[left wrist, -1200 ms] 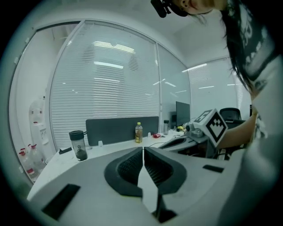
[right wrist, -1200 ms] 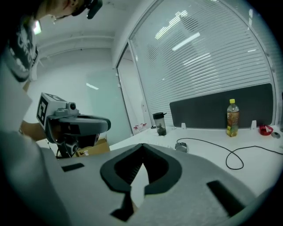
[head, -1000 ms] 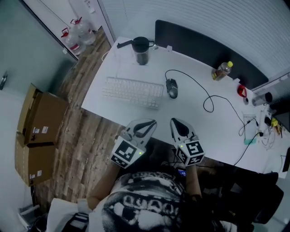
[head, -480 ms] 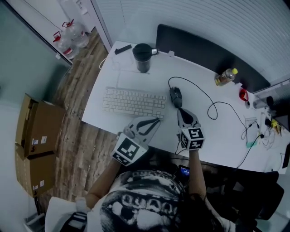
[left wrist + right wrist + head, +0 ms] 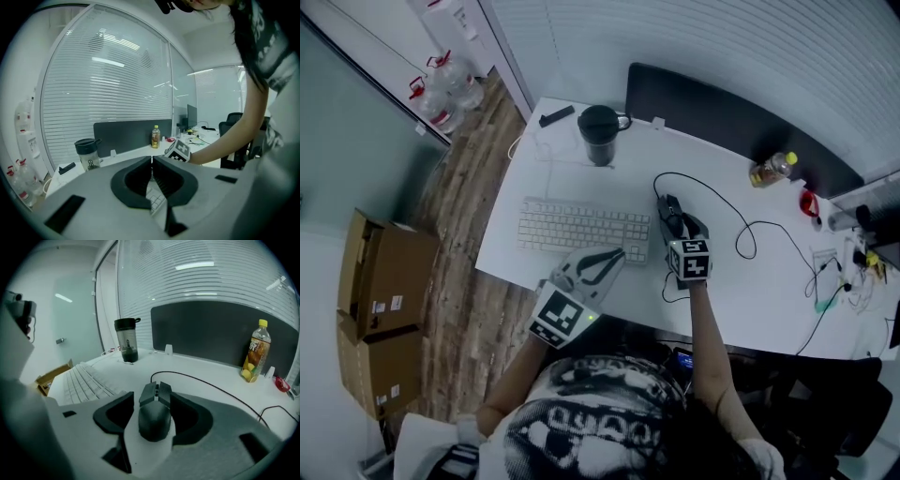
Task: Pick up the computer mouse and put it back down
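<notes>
The right gripper [image 5: 680, 228] reaches out over the white desk [image 5: 750, 281] in the head view. Its jaws stand either side of the black computer mouse [image 5: 667, 205], and the keyboard [image 5: 581, 228] lies just to its left. The left gripper [image 5: 617, 253] hangs at the desk's near edge, tips over the keyboard's front row.

In the left gripper view, that gripper's jaws meet at the tips with nothing held.

In the right gripper view, the jaws are opening. The mouse rests on the desk between them, and its cable [image 5: 211, 386] runs ahead and off to the right.
</notes>
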Action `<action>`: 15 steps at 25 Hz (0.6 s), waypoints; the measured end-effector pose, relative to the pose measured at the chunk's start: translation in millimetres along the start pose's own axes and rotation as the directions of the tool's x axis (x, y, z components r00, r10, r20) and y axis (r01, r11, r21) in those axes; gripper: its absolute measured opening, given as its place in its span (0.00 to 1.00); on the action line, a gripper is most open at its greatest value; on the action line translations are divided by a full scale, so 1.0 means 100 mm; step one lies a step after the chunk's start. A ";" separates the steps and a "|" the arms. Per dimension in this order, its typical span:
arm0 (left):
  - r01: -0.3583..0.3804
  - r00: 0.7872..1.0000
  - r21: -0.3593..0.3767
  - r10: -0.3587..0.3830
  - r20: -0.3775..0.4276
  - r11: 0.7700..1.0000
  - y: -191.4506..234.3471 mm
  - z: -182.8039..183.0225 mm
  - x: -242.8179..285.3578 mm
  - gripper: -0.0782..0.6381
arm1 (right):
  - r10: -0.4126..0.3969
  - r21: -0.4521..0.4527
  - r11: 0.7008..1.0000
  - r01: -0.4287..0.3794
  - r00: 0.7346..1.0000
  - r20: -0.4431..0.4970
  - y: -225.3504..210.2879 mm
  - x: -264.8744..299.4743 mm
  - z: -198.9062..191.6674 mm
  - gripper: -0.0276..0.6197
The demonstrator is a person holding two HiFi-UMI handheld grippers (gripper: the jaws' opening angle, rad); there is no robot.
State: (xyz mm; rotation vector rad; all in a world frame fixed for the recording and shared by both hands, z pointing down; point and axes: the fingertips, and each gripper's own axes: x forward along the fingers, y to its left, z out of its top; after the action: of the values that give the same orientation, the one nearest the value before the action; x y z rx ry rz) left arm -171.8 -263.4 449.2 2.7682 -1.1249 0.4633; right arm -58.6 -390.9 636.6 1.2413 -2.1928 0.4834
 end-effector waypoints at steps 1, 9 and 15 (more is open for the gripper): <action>-0.004 1.000 -0.004 0.004 -0.004 1.000 0.02 -0.02 -0.01 0.12 | -0.004 0.000 1.000 0.004 1.000 -0.012 -0.02 0.05 -0.02 0.43; -0.020 0.999 -0.014 0.019 -0.044 1.000 0.14 -0.15 -0.09 0.12 | -0.007 -0.006 1.000 0.006 0.994 -0.114 -0.09 0.38 -0.19 0.54; -0.018 0.998 -0.017 0.017 -0.065 1.000 0.17 -0.23 -0.12 0.12 | 0.015 -0.009 1.000 -0.016 0.993 -0.114 -0.07 0.43 -0.20 0.52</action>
State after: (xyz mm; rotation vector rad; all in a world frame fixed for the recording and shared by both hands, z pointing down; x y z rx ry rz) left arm -197.0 -262.6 467.0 2.7092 -1.1336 0.5384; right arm -64.1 -412.1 679.5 1.1640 -2.1078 0.5358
